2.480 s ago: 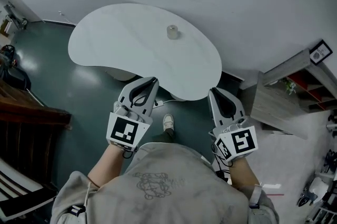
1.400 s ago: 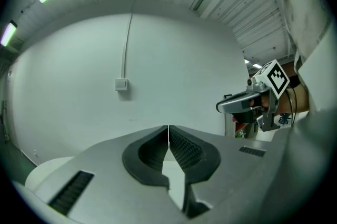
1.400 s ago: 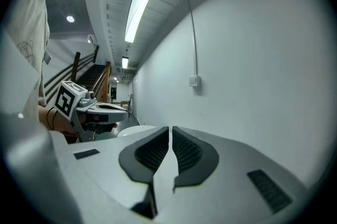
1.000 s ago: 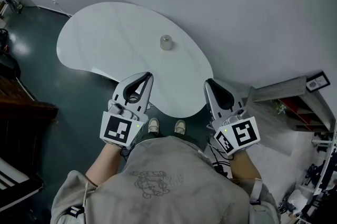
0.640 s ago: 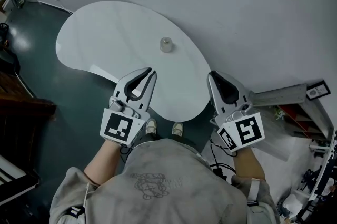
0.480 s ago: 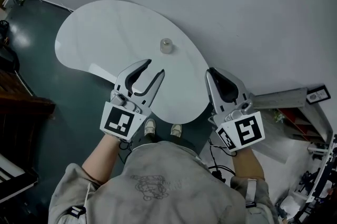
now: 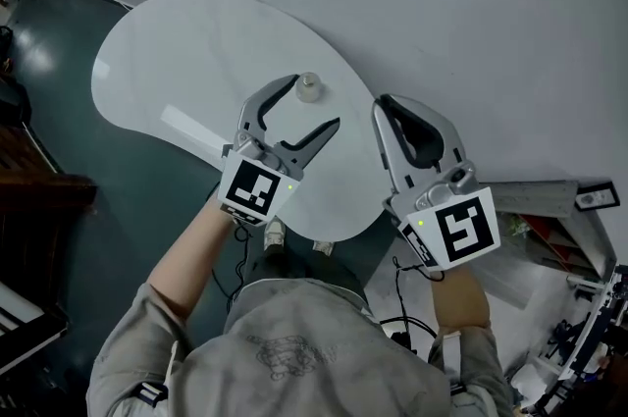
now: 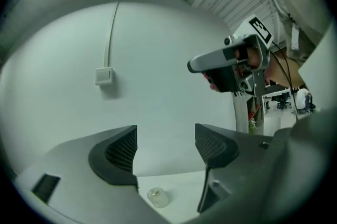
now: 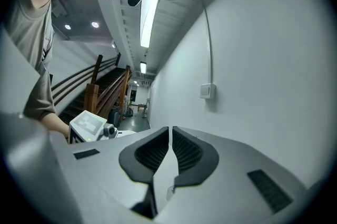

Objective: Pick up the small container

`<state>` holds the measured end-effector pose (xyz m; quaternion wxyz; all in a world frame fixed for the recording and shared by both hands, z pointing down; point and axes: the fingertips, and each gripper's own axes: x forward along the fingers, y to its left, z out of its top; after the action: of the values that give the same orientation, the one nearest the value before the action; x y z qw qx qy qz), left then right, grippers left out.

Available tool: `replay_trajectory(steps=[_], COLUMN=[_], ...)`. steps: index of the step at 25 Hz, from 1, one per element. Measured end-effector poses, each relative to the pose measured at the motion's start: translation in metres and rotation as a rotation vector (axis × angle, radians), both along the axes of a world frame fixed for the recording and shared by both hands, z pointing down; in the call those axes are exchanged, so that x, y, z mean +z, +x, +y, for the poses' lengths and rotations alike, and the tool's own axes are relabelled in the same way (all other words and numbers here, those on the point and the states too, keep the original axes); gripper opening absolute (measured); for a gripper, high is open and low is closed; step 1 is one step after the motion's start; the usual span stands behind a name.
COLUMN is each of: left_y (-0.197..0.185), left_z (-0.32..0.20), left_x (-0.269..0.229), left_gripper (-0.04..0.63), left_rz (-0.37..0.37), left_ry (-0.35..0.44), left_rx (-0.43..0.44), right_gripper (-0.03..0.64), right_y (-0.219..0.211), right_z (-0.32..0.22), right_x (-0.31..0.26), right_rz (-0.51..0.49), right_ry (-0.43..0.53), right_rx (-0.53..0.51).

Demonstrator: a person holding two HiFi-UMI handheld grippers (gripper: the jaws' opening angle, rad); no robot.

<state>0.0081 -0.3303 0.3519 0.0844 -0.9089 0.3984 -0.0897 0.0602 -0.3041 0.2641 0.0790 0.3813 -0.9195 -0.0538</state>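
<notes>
White table [image 7: 177,62], small translucent round container [image 7: 309,88]

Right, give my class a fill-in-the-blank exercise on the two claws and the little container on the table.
1. The left claw has its jaws ___.
2. The right claw has its jaws ___.
3. The small container stands on the white table, nearer the ___ claw.
Missing words: open; shut; left.
Note: the left claw's jaws have just been opening, with nothing between them yet.
</notes>
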Motion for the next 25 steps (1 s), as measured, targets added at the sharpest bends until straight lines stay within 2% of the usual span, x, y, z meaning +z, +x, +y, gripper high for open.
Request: replay_trajectory(steps=[13, 18, 25], left_y=[0.006, 0.008, 0.002], left_z=[-0.104, -0.123, -0.154], left_x=[0.142, 0.205, 0.271], left_gripper=[0.345, 0.345, 0.345], left_rz=[-0.113, -0.105, -0.085], left_ry=[-0.178, -0.281, -0.353], left_rx=[-0.033, -0.082, -0.149], right_gripper=[0.038, 0.038, 0.038], right_y=[-0.022, -0.026, -0.033], right_z=[-0.087, -0.103, -0.124], right_x=[0.102, 0.149, 0.204], right_rz=[0.057, 0.077, 0.108], right_ry=[-0.106, -0.158, -0.182], right_rx=[-0.023, -0.039, -0.053])
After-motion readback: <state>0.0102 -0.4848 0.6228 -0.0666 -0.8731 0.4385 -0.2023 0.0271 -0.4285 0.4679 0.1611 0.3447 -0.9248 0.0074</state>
